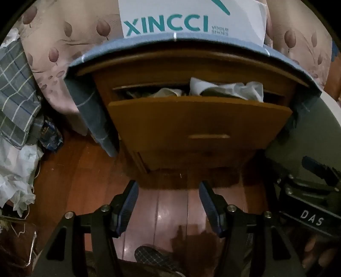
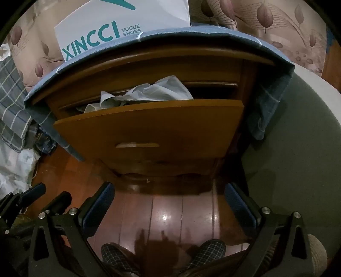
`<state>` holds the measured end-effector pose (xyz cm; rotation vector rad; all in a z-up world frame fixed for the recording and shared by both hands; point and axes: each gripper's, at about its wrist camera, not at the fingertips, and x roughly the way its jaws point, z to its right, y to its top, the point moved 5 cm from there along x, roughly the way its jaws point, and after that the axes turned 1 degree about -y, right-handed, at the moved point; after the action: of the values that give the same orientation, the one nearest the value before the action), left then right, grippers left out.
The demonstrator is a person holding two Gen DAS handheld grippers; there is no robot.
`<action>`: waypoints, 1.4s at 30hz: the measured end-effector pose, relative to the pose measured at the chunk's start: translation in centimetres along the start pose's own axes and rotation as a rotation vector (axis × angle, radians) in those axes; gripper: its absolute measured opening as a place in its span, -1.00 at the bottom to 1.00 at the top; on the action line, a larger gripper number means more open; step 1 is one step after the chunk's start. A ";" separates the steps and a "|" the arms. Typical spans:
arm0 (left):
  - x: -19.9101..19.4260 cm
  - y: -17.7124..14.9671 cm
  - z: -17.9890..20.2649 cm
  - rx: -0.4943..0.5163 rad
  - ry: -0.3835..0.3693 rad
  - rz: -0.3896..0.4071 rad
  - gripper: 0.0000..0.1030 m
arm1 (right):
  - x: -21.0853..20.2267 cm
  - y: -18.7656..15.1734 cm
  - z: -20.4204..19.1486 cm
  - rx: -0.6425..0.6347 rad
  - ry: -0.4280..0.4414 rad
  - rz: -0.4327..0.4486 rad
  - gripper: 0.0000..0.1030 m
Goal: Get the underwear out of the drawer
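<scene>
A wooden nightstand stands ahead with its top drawer pulled partly open; the drawer also shows in the right wrist view. Pale crumpled clothes bulge out over the drawer's top edge, also seen in the right wrist view. I cannot tell which piece is underwear. My left gripper is open and empty, low over the floor in front of the drawer. My right gripper is open wider, also empty, low in front of the drawer. The right gripper's body shows at the right of the left wrist view.
A white XINCCI shoe box sits on a blue checked cloth draped over the nightstand top. A floral bedspread lies behind. Checked fabric and white bags lie at left. A grey-green round surface stands right. Slippered feet are on the glossy wood floor.
</scene>
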<state>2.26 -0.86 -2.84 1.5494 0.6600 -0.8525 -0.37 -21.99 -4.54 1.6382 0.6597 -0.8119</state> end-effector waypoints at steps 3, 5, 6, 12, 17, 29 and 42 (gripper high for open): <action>-0.1 -0.1 -0.2 -0.011 -0.008 -0.007 0.18 | 0.0 -0.1 -0.1 0.000 0.002 -0.004 0.98; -0.1 -0.2 -0.3 -0.013 -0.001 -0.015 0.18 | -0.1 -0.2 -0.2 0.000 0.003 -0.004 0.98; -0.2 -0.2 -0.4 -0.016 0.001 -0.011 0.18 | -0.2 -0.3 -0.3 -0.001 0.004 -0.006 0.98; 0.0 -0.3 -0.5 -0.016 0.022 -0.022 0.18 | 0.5 0.1 0.3 -0.012 -0.007 0.000 0.98; 0.2 -0.3 -0.6 -0.016 0.028 -0.026 0.18 | 0.2 -0.1 -0.1 -0.012 -0.004 0.006 0.98; 0.5 -0.5 -1.0 -0.027 0.040 -0.047 0.18 | 0.2 -0.1 0.0 -0.009 -0.004 0.005 0.98; 0.7 -0.6 -1.1 -0.032 0.042 -0.061 0.18 | 0.2 -0.2 -0.1 -0.002 -0.007 0.000 0.98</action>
<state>2.38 0.31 -3.69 1.5279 0.7515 -0.8529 -0.40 -21.87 -4.84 1.6331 0.6553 -0.8162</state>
